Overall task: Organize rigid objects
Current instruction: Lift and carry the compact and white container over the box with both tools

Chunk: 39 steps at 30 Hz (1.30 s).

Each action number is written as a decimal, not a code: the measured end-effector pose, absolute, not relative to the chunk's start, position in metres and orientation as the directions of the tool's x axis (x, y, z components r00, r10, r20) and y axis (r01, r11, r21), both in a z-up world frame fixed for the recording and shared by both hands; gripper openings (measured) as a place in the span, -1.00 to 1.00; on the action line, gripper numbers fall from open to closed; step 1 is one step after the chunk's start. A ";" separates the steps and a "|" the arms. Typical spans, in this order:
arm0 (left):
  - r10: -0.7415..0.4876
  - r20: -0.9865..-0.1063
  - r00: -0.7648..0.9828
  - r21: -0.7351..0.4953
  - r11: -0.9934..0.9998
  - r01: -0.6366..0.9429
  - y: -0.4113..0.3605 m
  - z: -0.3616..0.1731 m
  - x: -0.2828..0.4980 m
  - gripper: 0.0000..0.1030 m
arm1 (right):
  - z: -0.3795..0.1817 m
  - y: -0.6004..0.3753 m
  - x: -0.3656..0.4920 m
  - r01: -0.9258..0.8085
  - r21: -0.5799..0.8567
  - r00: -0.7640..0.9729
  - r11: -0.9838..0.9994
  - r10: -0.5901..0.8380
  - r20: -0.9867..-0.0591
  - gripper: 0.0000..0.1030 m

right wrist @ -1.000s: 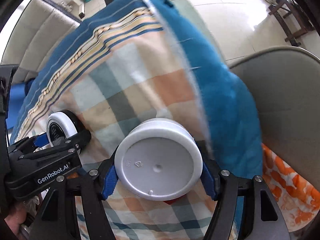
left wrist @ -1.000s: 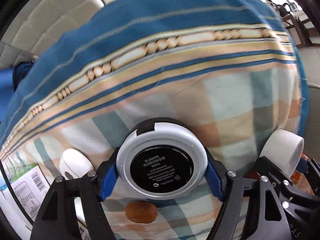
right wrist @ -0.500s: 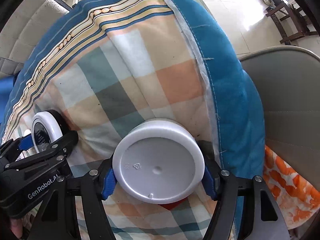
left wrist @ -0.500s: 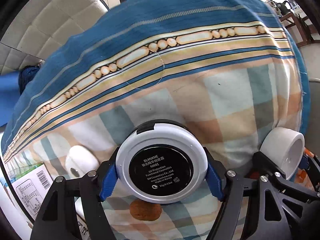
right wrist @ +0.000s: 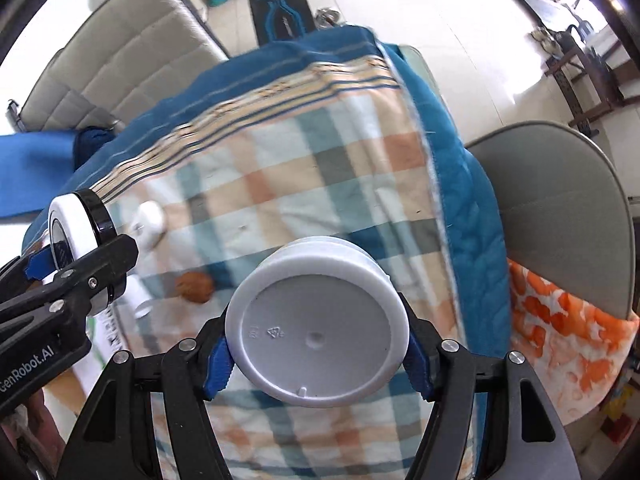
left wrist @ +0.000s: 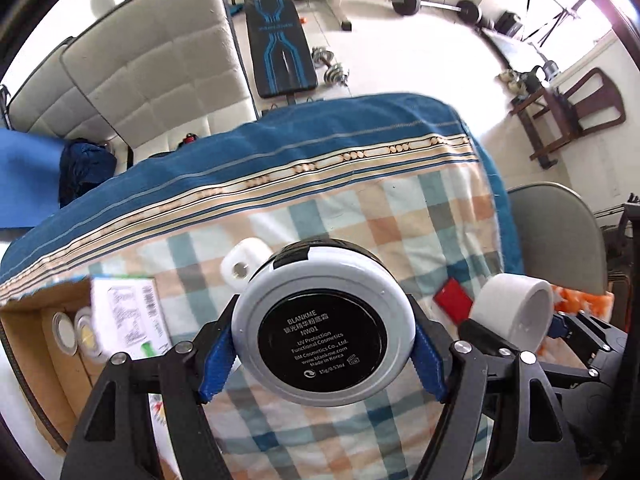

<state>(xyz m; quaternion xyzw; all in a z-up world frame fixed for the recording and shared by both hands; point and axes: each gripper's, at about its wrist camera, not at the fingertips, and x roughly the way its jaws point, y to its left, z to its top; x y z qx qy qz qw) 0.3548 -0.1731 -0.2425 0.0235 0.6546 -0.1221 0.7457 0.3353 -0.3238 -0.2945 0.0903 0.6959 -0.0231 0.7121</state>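
My left gripper [left wrist: 322, 360] is shut on a round white-and-black cosmetics compact [left wrist: 323, 330], held above the plaid blanket [left wrist: 400, 216]; the compact also shows in the right wrist view [right wrist: 74, 226]. My right gripper [right wrist: 316, 354] is shut on a white plastic jar [right wrist: 316, 322], bottom facing the camera; the jar also shows in the left wrist view [left wrist: 516, 308]. A cardboard box [left wrist: 44, 336] with round tins inside sits at the left.
On the blanket lie a small white object [left wrist: 244, 264], a red card [left wrist: 454, 300], a brown nut-like lump [right wrist: 196, 286] and a printed carton [left wrist: 128, 316]. A grey chair [right wrist: 560, 208] with an orange cloth [right wrist: 560, 344] stands right. Padded panels and gym gear lie beyond.
Both grippers have lifted and pulled back from the blanket with their objects. The room beyond, the cardboard box and the red card have come into view.
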 end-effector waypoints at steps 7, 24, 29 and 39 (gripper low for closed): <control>-0.154 -0.969 0.191 -0.131 0.983 0.132 -0.081 -0.207 0.306 0.42 | -0.242 -0.250 0.297 0.040 0.129 0.082 0.991 0.126 -0.989 0.38; -0.003 -0.981 0.192 -0.026 0.993 -0.117 0.164 -0.223 0.266 0.42 | -0.256 0.004 0.268 -0.126 0.204 0.022 0.971 0.209 -0.978 0.38; 0.007 -0.992 0.124 -0.012 0.989 -0.149 0.202 -0.264 0.276 0.42 | -0.295 0.038 0.277 -0.113 0.176 -0.020 0.978 0.174 -0.984 0.38; 0.021 -0.999 -0.029 0.024 0.993 -0.115 0.214 -0.349 0.300 0.42 | -0.356 0.068 0.294 -0.092 0.101 -0.088 0.991 0.092 -0.992 0.38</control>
